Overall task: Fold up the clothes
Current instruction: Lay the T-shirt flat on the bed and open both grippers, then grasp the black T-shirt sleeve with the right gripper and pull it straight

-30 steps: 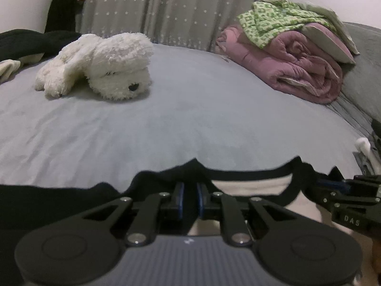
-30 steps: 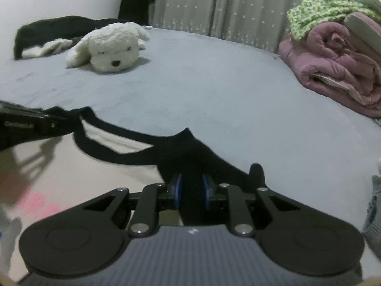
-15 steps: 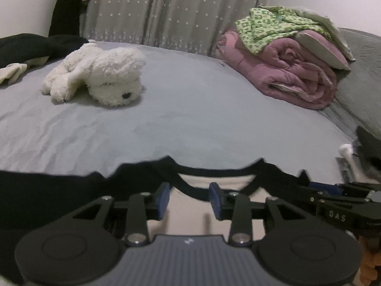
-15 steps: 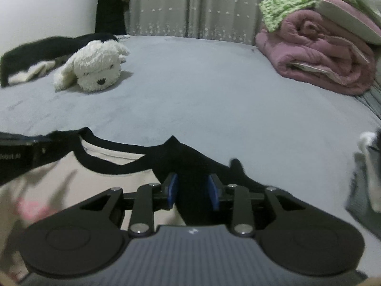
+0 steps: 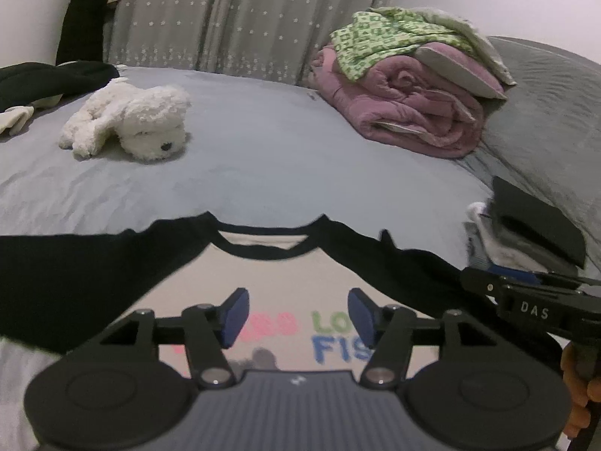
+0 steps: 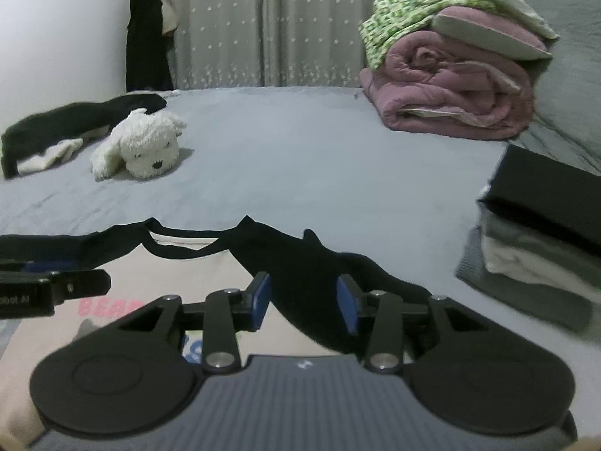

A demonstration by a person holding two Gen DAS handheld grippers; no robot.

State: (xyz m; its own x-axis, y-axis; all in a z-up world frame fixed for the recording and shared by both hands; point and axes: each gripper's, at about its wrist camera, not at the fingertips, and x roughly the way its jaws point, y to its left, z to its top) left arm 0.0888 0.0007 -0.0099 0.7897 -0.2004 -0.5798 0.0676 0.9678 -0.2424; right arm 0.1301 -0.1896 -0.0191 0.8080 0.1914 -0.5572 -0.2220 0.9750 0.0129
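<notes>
Now both grippers' fingers [image 5: 236,312] parted over tee [image 5: 285,270].

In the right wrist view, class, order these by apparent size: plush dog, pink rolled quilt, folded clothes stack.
1. pink rolled quilt
2. folded clothes stack, cut off by the frame edge and nearer the camera, so unsure
3. plush dog

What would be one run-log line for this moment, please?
step: shirt laid flat on bed | left gripper: jaws just opened, empty | right gripper: jaws just opened, above black sleeve

Black-sleeved cream shirt [image 5: 285,282] flat on bed
</notes>
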